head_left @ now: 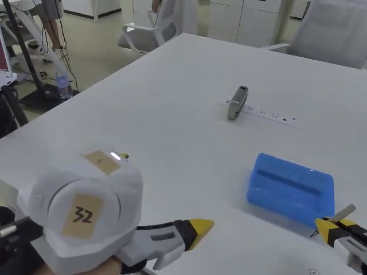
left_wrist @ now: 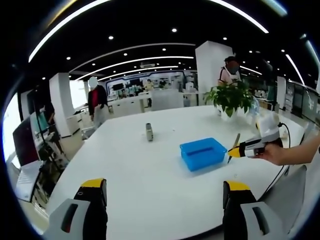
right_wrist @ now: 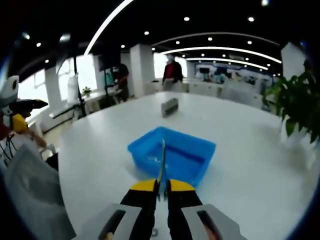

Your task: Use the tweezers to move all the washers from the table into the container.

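A blue rectangular container (head_left: 289,186) sits on the white table (head_left: 172,126) at the right; I see nothing inside it. Just in front of it, my right gripper (head_left: 328,228) is shut on metal tweezers (head_left: 344,213), whose tips point over the container's near rim (right_wrist: 162,150). In the left gripper view that gripper (left_wrist: 252,146) and its tweezers (left_wrist: 234,147) hover beside the container (left_wrist: 202,152). My left gripper (head_left: 195,229) is low at the front left, and its jaws (left_wrist: 165,187) stand wide open with nothing between them. A tiny ring-like speck (head_left: 312,271) lies near the table's front edge.
A white power strip (head_left: 269,113) with a grey plug block (head_left: 238,102) lies across the middle of the table. Office chairs (head_left: 149,31) stand at the far side. A potted plant (left_wrist: 230,97) sits at one end, and people stand in the background.
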